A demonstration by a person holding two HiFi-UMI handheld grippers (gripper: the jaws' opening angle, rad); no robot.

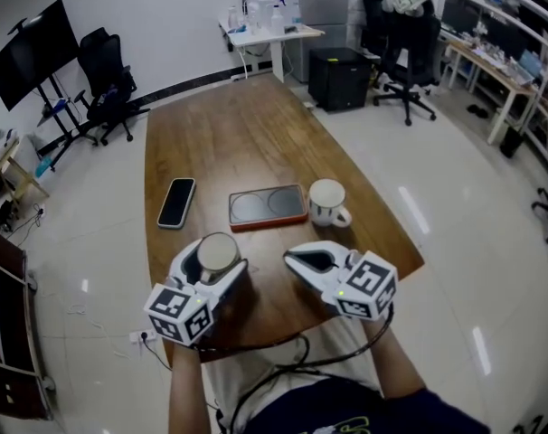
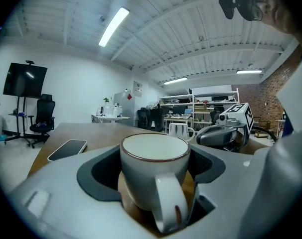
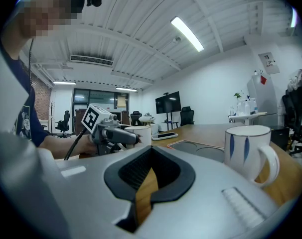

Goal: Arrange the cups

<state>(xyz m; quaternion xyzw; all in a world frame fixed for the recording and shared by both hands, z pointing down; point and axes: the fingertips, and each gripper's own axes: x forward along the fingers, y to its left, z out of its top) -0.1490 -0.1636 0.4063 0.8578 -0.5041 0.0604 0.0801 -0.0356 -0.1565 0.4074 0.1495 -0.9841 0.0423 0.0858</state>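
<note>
A white cup with a brown rim (image 1: 217,253) stands on the wooden table (image 1: 229,134) near its front edge. My left gripper (image 1: 222,265) is shut on it; in the left gripper view the cup (image 2: 153,178) sits between the dark pads (image 2: 98,171) with its handle towards the camera. A second white cup with blue marks (image 1: 326,202) stands just right of a flat tray with two round recesses (image 1: 268,207). My right gripper (image 1: 297,260) is shut and empty, in front of that cup (image 3: 245,151); its closed jaws (image 3: 150,156) hold nothing.
A black phone (image 1: 175,202) lies left of the tray. Office chairs (image 1: 107,75), a screen on a stand (image 1: 30,52), a white desk (image 1: 269,34) and shelves (image 1: 500,52) stand around the table on the pale floor.
</note>
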